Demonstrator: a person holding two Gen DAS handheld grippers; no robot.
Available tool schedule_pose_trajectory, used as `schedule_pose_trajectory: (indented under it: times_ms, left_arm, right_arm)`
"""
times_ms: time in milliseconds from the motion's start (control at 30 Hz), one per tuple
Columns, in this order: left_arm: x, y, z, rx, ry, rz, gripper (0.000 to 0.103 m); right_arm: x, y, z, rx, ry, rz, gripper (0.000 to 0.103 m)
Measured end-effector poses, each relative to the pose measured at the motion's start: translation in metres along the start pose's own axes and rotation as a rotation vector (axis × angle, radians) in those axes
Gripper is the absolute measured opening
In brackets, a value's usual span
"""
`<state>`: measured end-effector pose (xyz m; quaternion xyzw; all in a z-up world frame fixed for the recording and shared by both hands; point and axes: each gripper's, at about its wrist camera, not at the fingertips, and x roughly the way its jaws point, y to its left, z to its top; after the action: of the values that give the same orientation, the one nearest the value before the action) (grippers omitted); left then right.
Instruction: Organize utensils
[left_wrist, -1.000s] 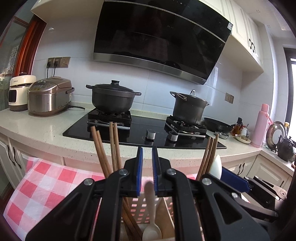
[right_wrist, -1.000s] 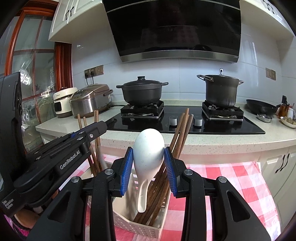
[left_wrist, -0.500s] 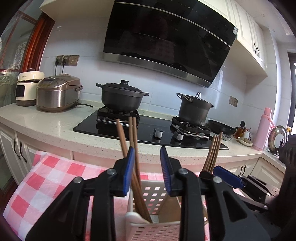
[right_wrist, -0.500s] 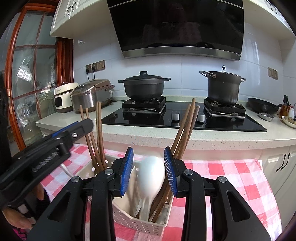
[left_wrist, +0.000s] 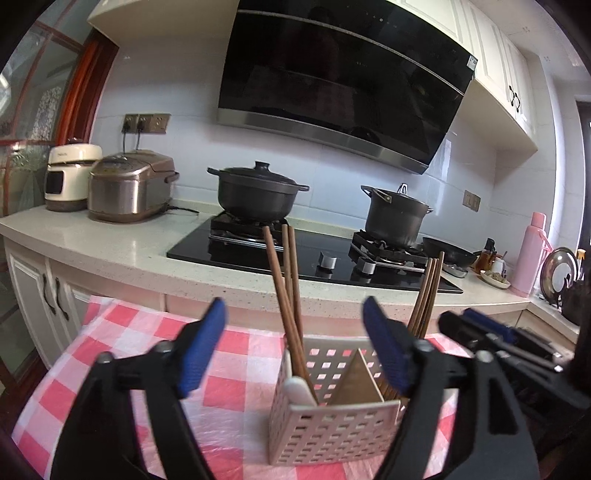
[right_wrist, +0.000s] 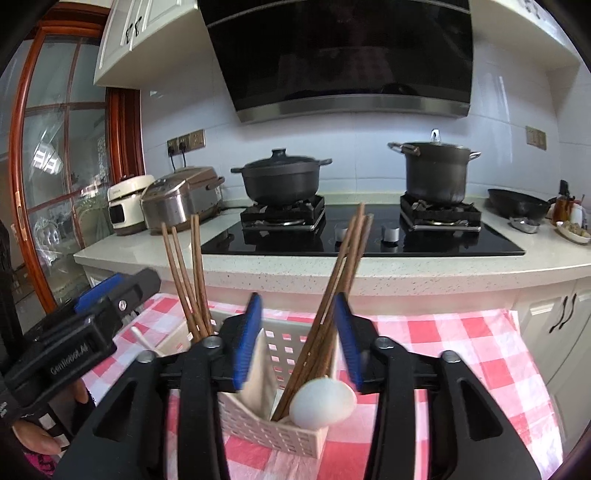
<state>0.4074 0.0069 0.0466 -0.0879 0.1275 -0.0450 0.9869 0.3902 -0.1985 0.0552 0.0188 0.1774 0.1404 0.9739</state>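
A white perforated utensil caddy (left_wrist: 332, 428) stands on the red-checked cloth (left_wrist: 147, 339); it also shows in the right wrist view (right_wrist: 269, 428). Two bundles of brown chopsticks (left_wrist: 288, 295) (right_wrist: 343, 280) stand in its compartments. A white spoon (right_wrist: 323, 402) rests bowl-up in the right compartment, and a white handle (left_wrist: 301, 391) shows in the left one. My left gripper (left_wrist: 295, 347) is open and empty above the caddy. My right gripper (right_wrist: 299, 339) is open just above the spoon, not touching it.
A counter (right_wrist: 406, 266) with a black hob, two dark pots (right_wrist: 280, 181) (right_wrist: 436, 170) and rice cookers (left_wrist: 129, 184) runs behind the table. A pink flask (left_wrist: 532, 254) stands far right. Cabinet doors are below the counter.
My right gripper let go of the white spoon, which dropped into the caddy, and drew back. My left gripper opened wide and pulled back from the caddy.
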Motion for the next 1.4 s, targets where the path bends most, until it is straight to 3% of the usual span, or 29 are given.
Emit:
schedule_pose_trajectory:
  times_ms: [133, 200, 367, 500, 833, 1100, 1400]
  left_arm:
    - [-0.028, -0.003, -0.001, 0.043, -0.026, 0.039, 0.099]
    - [-0.046, -0.004, -0.004, 0.073, -0.045, 0.064, 0.098]
    - [-0.093, -0.005, -0.02, 0.138, -0.025, 0.12, 0.098]
    - [-0.129, -0.008, -0.032, 0.17, -0.013, 0.141, 0.098]
    - [-0.209, -0.017, -0.054, 0.171, 0.012, 0.092, 0.098]
    - [-0.24, -0.022, -0.061, 0.14, 0.046, 0.063, 0.098]
    - [-0.267, -0.034, -0.064, 0.171, 0.029, 0.051, 0.098]
  right_arm:
    - [-0.029, 0.001, -0.007, 0.003, -0.012, -0.015, 0.058]
    - [-0.043, 0.002, -0.012, 0.01, -0.023, -0.016, 0.073]
    - [-0.085, 0.009, -0.03, 0.035, -0.023, -0.001, 0.085]
    - [-0.118, 0.02, -0.042, 0.033, -0.022, 0.008, 0.085]
    - [-0.182, 0.039, -0.072, -0.006, -0.028, -0.014, 0.085]
    - [-0.22, 0.051, -0.085, -0.061, -0.059, -0.035, 0.085]
    - [-0.245, 0.056, -0.086, -0.074, -0.091, -0.039, 0.085]
